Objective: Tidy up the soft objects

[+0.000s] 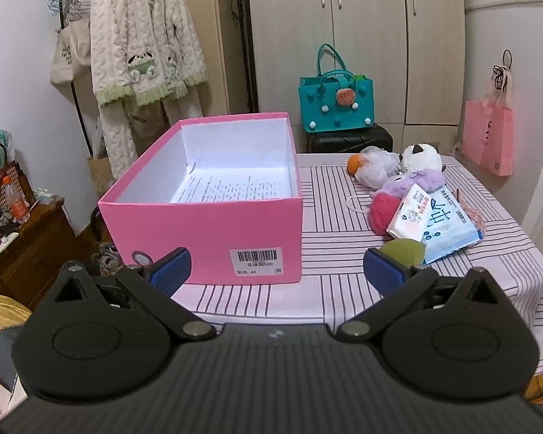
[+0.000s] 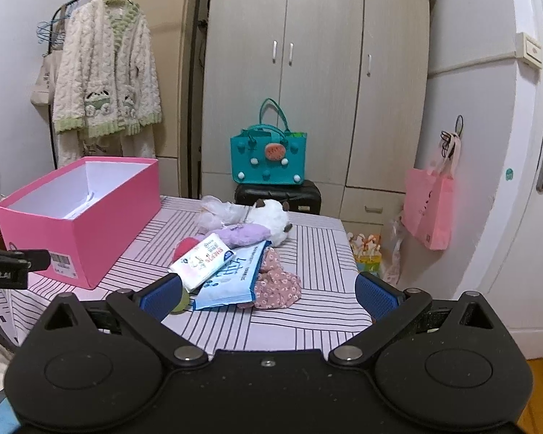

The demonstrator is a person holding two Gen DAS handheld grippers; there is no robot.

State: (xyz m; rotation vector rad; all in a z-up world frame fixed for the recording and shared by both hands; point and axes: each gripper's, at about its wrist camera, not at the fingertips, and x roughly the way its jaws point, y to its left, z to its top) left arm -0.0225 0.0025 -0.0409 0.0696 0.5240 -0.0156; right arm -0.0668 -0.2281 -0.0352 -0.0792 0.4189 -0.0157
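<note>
Soft toys (image 2: 257,224) and tissue packs (image 2: 213,264) heaped right of centre on the striped surface (image 2: 307,311); open pink box (image 1: 202,199) to the left, well apart. Left gripper (image 1: 277,271) wide, holding nothing, near the box front. Right gripper (image 2: 268,293) wide, empty, just before the heap.

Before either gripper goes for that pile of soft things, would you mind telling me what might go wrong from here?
1. The two tissue packs lie on top of the purple plush and floral cloth, so pulling one may drag the others.
2. The floral cloth lies close to the table's right edge and might slip off.
3. The pink box sits near the left edge, so a nudge could shift it.
</note>
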